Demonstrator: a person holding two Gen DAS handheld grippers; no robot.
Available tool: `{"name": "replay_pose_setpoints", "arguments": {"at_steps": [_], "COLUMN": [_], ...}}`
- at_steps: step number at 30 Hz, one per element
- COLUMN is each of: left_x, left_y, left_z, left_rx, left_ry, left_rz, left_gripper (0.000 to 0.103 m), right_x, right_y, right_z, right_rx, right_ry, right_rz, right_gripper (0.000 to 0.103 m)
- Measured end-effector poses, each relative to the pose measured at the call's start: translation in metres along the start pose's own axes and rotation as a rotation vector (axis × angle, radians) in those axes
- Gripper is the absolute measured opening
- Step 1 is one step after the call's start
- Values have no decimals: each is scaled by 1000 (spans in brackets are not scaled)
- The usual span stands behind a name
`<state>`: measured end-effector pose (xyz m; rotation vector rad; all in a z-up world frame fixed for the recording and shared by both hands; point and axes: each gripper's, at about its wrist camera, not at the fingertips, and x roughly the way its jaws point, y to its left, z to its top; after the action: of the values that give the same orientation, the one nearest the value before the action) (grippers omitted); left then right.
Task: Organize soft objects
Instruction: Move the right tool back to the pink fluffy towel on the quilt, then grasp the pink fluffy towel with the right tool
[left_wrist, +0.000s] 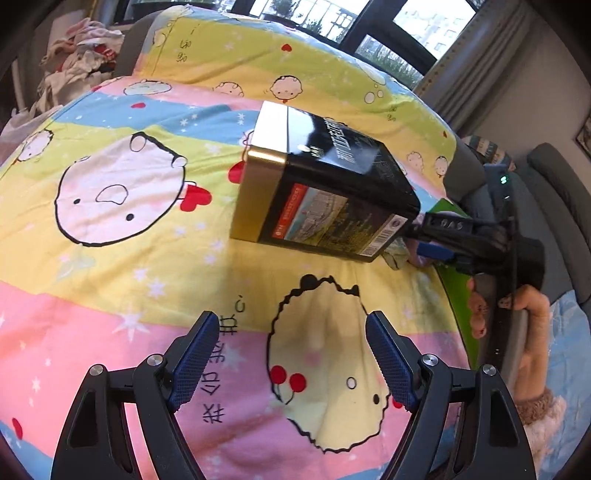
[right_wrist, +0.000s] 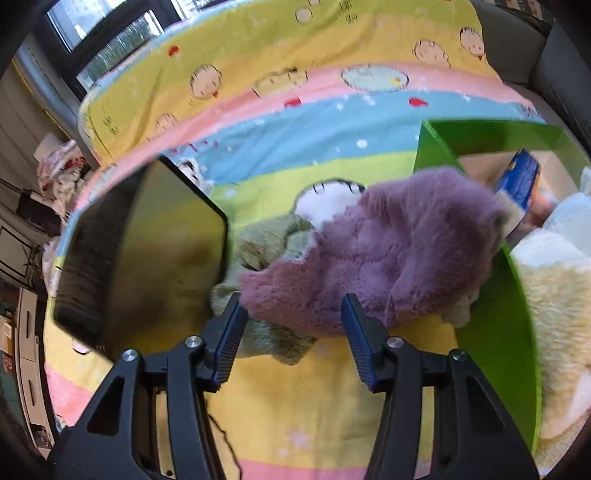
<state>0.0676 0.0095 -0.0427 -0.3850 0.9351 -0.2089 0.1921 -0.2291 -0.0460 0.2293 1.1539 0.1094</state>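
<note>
purple plush: centre of right wrist view, draped across the green box's near corner and onto the bed; lower edge sits between the right tongs' tips, contact unclear
green cloth: knit, under and left of purple plush, centre of right view; just beside the tin's edge
green box: right side of right view, open top; cream plush inside, blue carton at its far end, upper right
right tongs: bottom centre of right view, fingers apart, nothing clamped; in left view they show at mid right, tips hidden behind the tin
left tongs: bottom centre of left view, fingers wide apart, hovering over bare sheet
tin: black and gold, centre of left view, tilted, lying on the bed; fills left side of right view, blurred
bed: cartoon sheet in pink, yellow, blue bands
hand: right edge of left view, gripping the right tongs' handle
clothes pile: upper left of left view, off the bed
</note>
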Motion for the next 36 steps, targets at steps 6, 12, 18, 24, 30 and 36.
{"name": "replay_pose_setpoints", "arguments": {"at_steps": [6, 12, 18, 24, 30, 36], "left_x": [-5, -18, -41, -68, -81, -79], "left_y": [8, 13, 22, 37, 64, 70], "left_z": [4, 7, 11, 2, -6, -7], "left_rx": [-26, -24, -59, -89, -156, -157], "left_ry": [-5, -31, -68, -119, -146, -151], "left_rz": [-38, -22, -45, -23, 20, 33], "left_gripper": [82, 82, 82, 82, 82, 82], "right_x": [15, -25, -101, -114, -71, -56], "right_y": [3, -8, 10, 61, 120, 125], "right_z": [-4, -25, -71, -119, -136, -133], "right_rx": [-60, -14, -53, -104, -194, -160], "right_ry": [-26, -55, -158, -125, 4, 50], "right_rz": [-67, 41, 146, 266, 314, 350], "right_gripper": [19, 11, 12, 12, 17, 62]}}
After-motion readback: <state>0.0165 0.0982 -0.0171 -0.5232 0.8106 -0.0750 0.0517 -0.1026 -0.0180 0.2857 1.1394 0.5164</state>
